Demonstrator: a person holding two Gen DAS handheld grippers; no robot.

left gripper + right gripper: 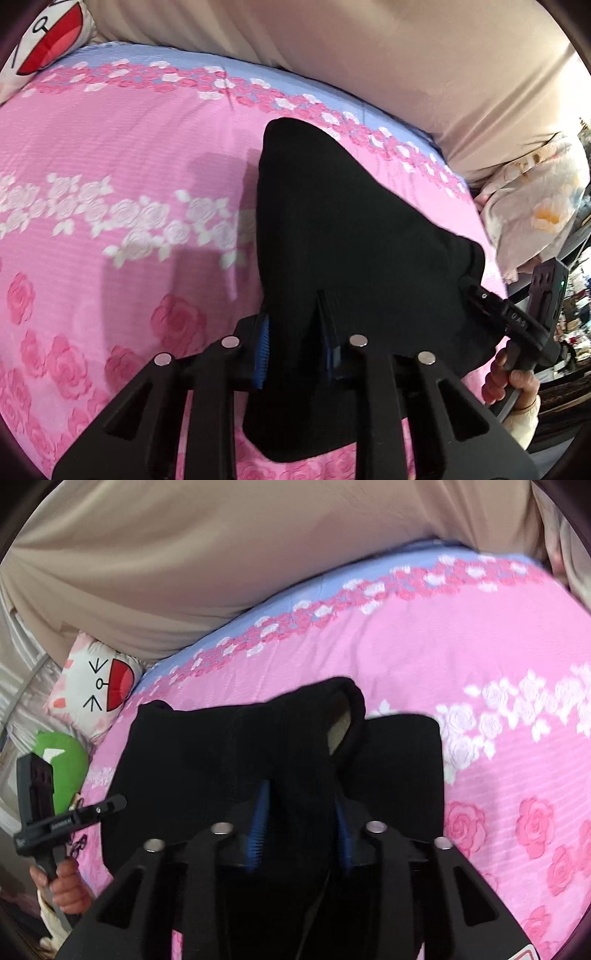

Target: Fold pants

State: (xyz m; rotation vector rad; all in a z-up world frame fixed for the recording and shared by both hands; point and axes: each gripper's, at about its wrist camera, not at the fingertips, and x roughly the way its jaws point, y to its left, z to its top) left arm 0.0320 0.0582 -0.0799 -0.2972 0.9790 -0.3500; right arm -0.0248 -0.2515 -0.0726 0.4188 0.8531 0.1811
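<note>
1. The black pants (343,221) hang from both grippers, over the pink bed sheet (110,147).
2. The left gripper (295,332) pinches the cloth tight.
3. The right gripper (301,819) pinches it too.

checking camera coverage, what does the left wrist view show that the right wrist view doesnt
Only the left wrist view: a pale floral pillow at the bed's edge, and the right gripper from the side.
Only the right wrist view: a green cushion, and the left gripper from the side.
Both: black pants, pink rose bedspread, cartoon-face pillow, beige curtain.
</note>
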